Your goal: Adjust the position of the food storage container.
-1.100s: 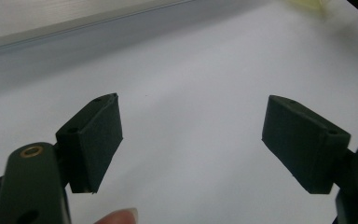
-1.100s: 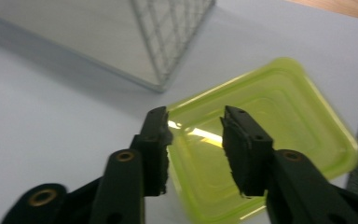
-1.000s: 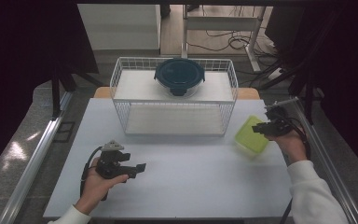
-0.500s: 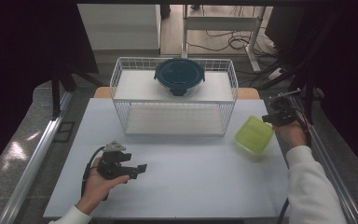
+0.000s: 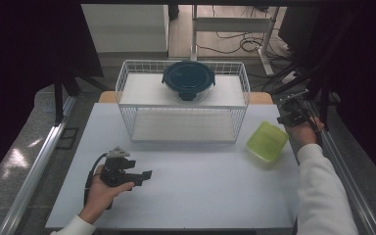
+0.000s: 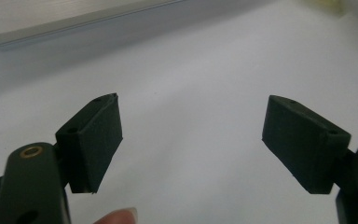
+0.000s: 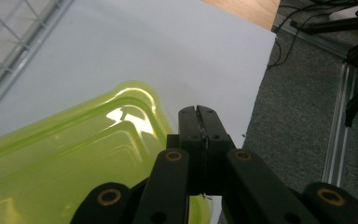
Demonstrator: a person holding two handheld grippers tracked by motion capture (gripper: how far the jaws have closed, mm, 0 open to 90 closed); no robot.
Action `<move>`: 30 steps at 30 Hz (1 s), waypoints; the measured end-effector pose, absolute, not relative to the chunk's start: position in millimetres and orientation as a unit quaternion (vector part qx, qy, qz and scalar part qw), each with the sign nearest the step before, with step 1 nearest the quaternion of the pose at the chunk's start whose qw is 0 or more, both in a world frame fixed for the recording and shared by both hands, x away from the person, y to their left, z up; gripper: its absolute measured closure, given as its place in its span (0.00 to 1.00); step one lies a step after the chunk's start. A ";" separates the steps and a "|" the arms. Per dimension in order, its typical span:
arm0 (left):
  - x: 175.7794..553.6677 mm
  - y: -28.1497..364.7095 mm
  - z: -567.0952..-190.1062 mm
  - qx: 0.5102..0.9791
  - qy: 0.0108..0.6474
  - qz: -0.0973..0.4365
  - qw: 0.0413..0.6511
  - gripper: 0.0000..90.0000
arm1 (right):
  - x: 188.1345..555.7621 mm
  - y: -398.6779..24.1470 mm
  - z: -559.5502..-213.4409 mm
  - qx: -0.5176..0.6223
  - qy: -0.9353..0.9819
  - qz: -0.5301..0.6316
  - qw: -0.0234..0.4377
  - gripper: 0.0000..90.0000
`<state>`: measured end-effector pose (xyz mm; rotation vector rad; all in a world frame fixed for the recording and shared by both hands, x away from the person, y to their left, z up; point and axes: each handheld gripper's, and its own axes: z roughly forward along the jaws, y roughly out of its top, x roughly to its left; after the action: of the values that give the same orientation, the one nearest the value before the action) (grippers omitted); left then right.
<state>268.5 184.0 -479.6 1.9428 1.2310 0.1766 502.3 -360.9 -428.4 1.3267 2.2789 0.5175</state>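
open tabletop up front, blocked at the back
wire basket [image 5: 183,110] spans the far middle; bare white table [image 5: 200,191] lies before it, with the green container [image 5: 267,142] near its right corner.

The lime-green plastic container [image 5: 267,141] lies on the white counter [image 5: 200,191] just left of the right gripper's fingers [image 7: 198,122]; the white wire basket [image 5: 183,113] holding the dark round lidded bowl [image 5: 189,81] stands farther left.
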 end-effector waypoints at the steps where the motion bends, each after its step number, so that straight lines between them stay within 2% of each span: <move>1: 268.5 184.0 -479.6 0.770 0.488 0.070 0.405 0.22 | 502.3 -360.9 -428.4 0.481 0.826 0.188 0.225 0.99; 13: 272.7 188.4 -483.3 0.766 0.496 0.065 0.403 0.22 | 518.2 -363.7 -450.2 0.480 0.840 0.161 0.196 0.99; 30: 273.1 187.0 -483.3 0.767 0.493 0.057 0.406 0.22 | 499.0 -350.8 -448.8 0.468 0.853 0.164 0.161 0.99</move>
<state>273.1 187.0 -483.3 1.9361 1.2449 0.1451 499.0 -350.8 -448.8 1.3364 2.4361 0.4686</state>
